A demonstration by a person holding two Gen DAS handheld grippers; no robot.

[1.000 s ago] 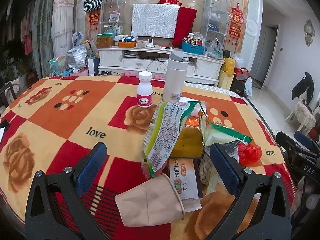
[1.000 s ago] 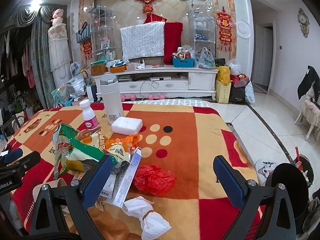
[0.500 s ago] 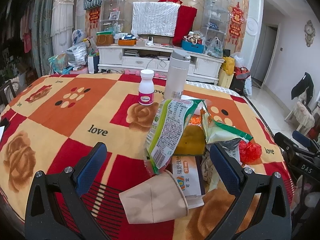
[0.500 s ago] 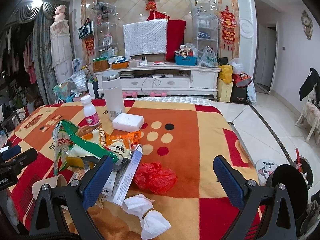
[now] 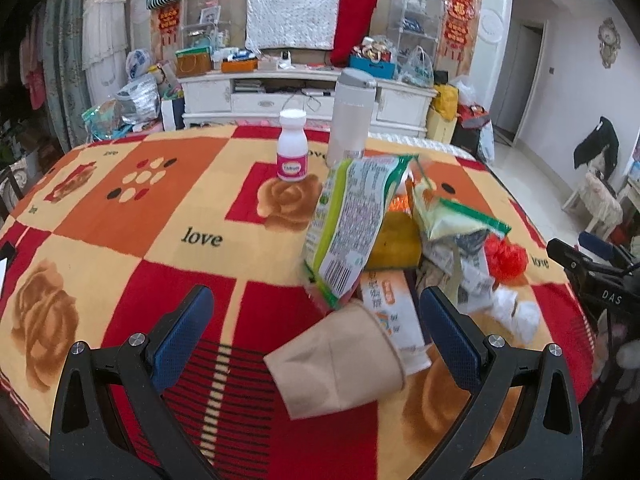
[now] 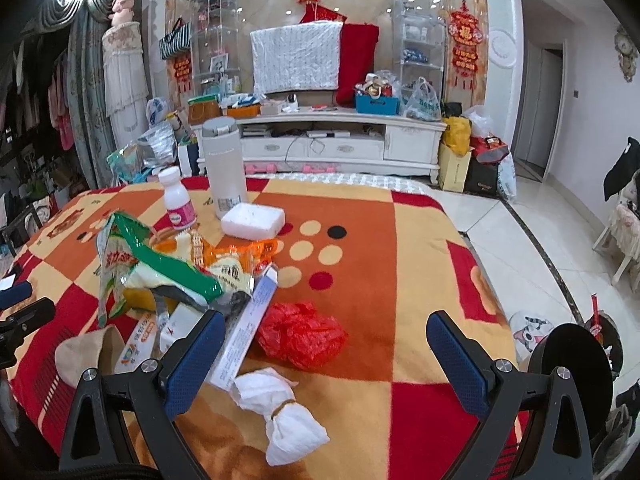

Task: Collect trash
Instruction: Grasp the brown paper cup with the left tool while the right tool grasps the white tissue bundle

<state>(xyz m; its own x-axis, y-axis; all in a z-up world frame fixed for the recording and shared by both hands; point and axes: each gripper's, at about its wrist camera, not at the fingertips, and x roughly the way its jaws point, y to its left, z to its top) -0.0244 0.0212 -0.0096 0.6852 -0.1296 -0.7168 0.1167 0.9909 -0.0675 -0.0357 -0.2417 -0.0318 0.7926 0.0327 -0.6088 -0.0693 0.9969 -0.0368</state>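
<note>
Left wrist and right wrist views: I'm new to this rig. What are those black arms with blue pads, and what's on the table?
They are two handheld grippers, each with a fisheye camera looking along its blue-padded fingers. The left gripper hangs open over a flattened paper cup lying on its side. The right gripper hangs open near a crumpled red bag and a white tissue wad. Snack wrappers are piled on the blanket; a pill bottle and a thermos stand behind. Nothing is held.

A paper cup [image 5: 340, 364] lies on its side at the near edge of the table [image 5: 120, 248], in front of a pile of snack bags [image 5: 348, 216]. Behind the pile stand a small bottle [image 5: 292, 145] and, to its right, a tall flask [image 5: 351, 114]. To the right of the pile lie a crumpled bag [image 6: 302, 334] and, nearer, a wad of tissue [image 6: 280, 412].
</note>
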